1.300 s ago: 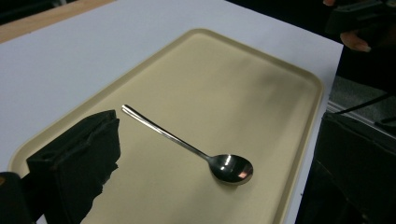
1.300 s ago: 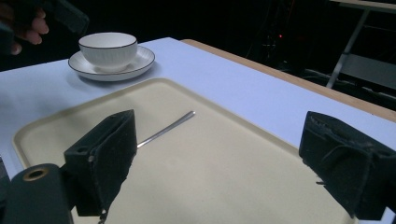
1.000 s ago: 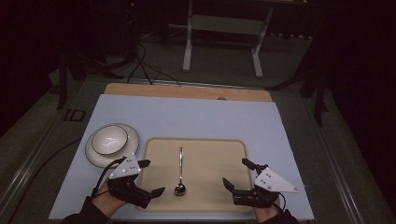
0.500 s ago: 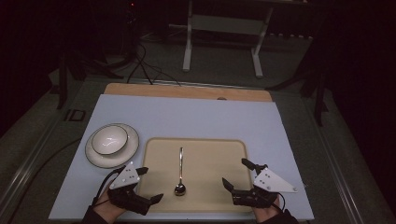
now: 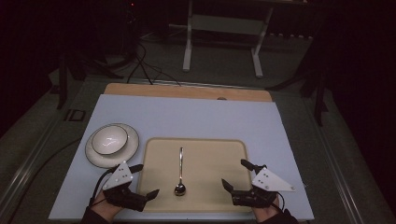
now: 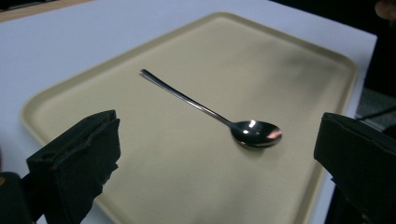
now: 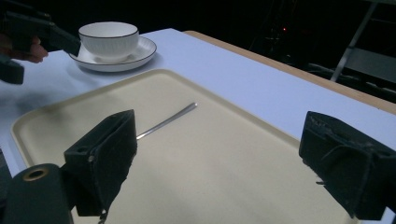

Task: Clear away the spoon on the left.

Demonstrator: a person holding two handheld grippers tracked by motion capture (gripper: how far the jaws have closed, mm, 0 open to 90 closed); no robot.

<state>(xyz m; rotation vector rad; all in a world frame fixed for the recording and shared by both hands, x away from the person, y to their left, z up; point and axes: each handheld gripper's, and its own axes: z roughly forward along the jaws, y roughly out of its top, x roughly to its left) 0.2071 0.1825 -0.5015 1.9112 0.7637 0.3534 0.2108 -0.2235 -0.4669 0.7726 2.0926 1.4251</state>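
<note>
A metal spoon (image 5: 180,171) lies lengthwise on a beige tray (image 5: 212,158), bowl end toward me. My left gripper (image 5: 148,179) hovers open at the tray's near left corner, and the spoon's bowl lies just to its right. In the left gripper view the spoon (image 6: 211,112) lies on the tray (image 6: 261,60) ahead of the wide-apart jaws of the left gripper (image 6: 217,163). My right gripper (image 5: 233,173) stands open over the tray's near right part with nothing between its jaws. The right gripper view looks past the right gripper (image 7: 224,161) to the spoon handle (image 7: 168,120).
A white bowl (image 5: 110,139) sits on a white saucer (image 5: 128,151) left of the tray, just beyond the left gripper; both appear again, bowl (image 7: 108,36) and saucer (image 7: 142,52). The light table top (image 5: 196,116) extends far behind the tray to a wooden strip (image 5: 187,92).
My left gripper has drawn back slightly toward the table's near edge, uncovering more of the saucer. The right gripper, spoon and tray have stayed where they were.
</note>
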